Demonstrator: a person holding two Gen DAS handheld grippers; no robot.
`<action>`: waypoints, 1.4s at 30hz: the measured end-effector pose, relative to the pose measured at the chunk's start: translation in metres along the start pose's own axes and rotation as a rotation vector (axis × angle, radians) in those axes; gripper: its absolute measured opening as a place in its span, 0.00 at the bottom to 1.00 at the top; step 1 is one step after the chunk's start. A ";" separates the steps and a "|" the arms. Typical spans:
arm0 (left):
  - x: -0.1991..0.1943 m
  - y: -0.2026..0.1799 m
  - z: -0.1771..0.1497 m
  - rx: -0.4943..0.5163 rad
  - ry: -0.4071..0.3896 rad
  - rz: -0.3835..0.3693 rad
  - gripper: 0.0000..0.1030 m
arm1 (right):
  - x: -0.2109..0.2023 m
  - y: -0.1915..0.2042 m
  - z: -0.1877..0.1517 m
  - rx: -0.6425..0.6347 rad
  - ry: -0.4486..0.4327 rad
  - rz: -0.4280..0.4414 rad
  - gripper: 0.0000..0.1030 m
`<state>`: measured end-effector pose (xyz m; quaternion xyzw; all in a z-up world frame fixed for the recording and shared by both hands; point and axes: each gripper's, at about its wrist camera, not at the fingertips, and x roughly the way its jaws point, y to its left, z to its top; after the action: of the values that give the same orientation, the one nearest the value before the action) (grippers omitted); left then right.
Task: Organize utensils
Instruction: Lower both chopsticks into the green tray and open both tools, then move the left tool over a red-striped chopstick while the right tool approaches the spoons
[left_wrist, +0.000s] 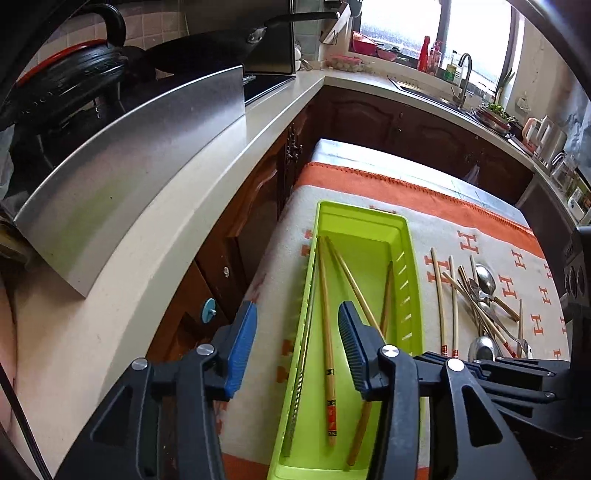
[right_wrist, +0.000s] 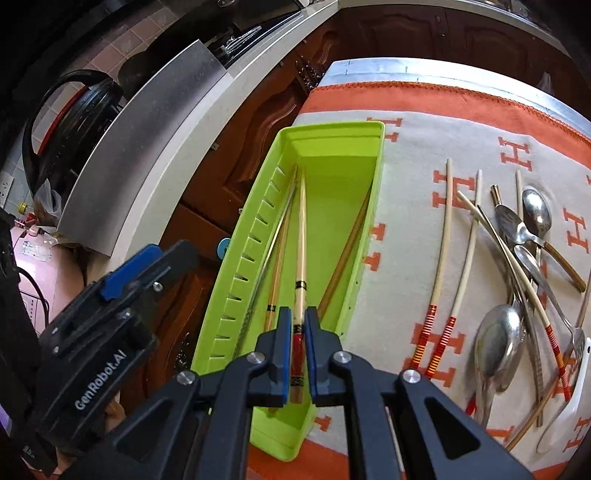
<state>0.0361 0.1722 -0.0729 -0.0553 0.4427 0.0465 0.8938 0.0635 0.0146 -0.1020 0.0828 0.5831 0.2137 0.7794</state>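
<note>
A black wok (left_wrist: 207, 55) sits on the counter (left_wrist: 155, 236) behind a steel splash guard (left_wrist: 129, 177)

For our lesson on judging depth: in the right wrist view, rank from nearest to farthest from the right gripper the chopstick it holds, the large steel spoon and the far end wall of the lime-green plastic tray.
1. Pale bamboo chopstick: clamped in the right gripper.
2. Large steel spoon: to the right, on the cloth.
3. Tray's far end wall: straight ahead, farthest.

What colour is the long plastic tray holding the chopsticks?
Lime green; the long plastic tray shows best in the right wrist view.
</note>
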 end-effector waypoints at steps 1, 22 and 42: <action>-0.002 0.001 0.000 -0.002 -0.002 0.005 0.43 | 0.000 -0.001 -0.001 0.001 0.001 -0.004 0.07; -0.009 -0.084 -0.011 0.137 0.019 -0.073 0.54 | -0.098 -0.095 -0.027 0.027 -0.188 -0.108 0.07; 0.075 -0.166 -0.039 0.207 0.243 -0.102 0.33 | -0.093 -0.168 -0.051 0.091 -0.181 -0.026 0.14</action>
<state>0.0729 0.0053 -0.1469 0.0094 0.5464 -0.0516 0.8359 0.0338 -0.1820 -0.1005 0.1295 0.5205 0.1685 0.8270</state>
